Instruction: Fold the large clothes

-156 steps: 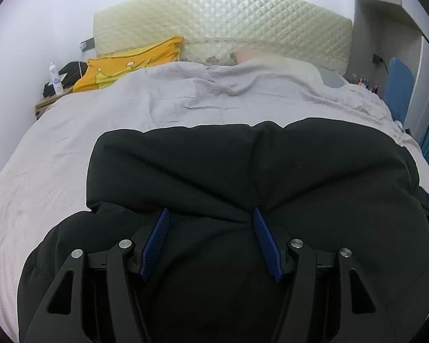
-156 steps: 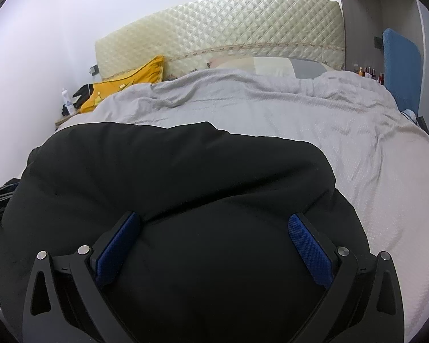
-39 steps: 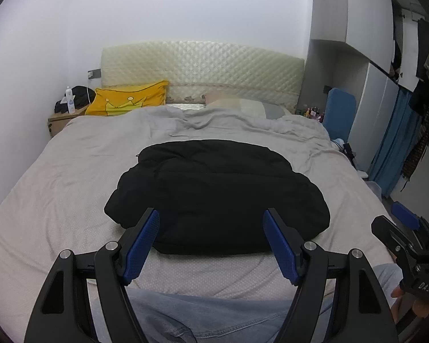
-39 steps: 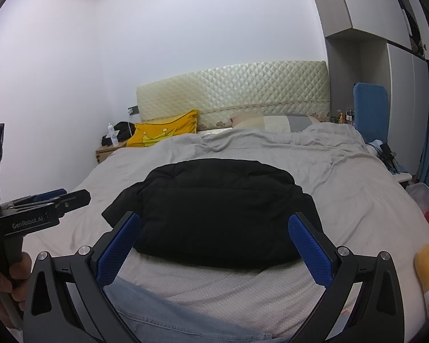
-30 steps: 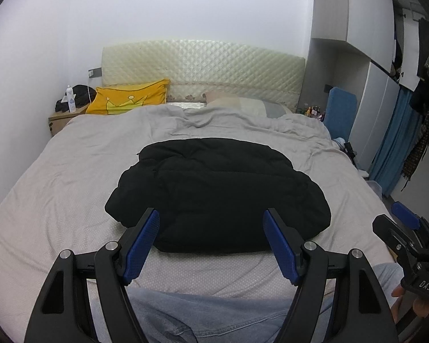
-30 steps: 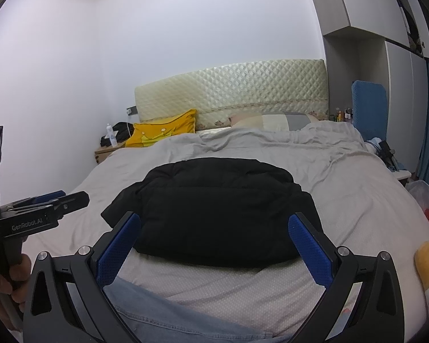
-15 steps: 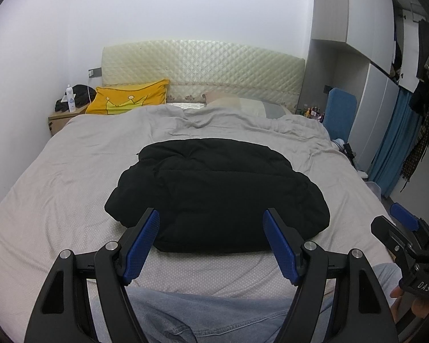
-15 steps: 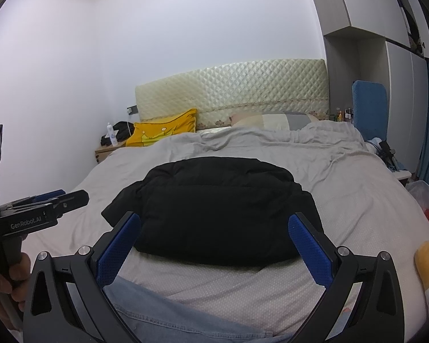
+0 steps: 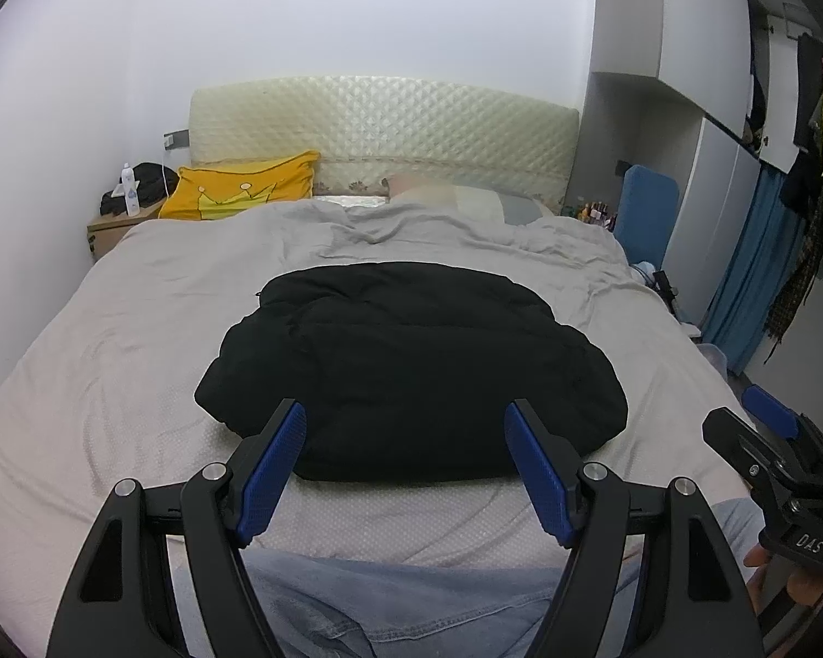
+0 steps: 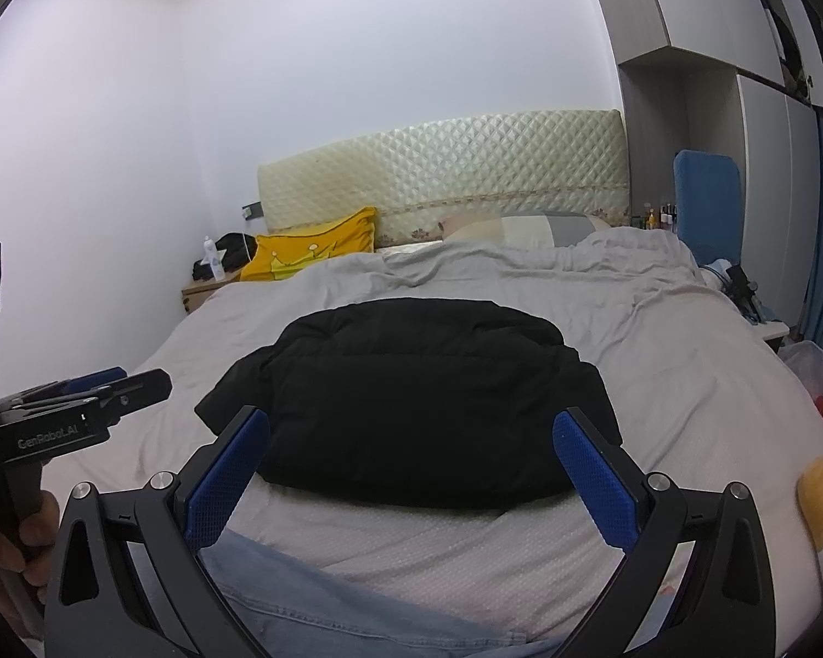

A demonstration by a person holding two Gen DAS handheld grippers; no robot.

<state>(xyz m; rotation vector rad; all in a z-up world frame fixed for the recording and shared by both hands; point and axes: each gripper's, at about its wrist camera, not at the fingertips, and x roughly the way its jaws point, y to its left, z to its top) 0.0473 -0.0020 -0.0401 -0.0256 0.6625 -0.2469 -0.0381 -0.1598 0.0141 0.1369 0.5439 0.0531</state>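
The grey bed (image 9: 110, 362) carries the folded black jacket (image 9: 411, 367) in its middle. The left gripper (image 9: 406, 427) and the right gripper (image 10: 411, 438) hang above the near edge, both with jaws wide and empty, apart from the jacket.

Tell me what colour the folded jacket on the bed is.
Plain black, no visible pattern. The folded jacket shows best in the right wrist view, lying on the grey bed cover.

Bed (image 9: 110, 340): black jacket (image 9: 411, 362) (folded), yellow pillow (image 9: 241, 192).
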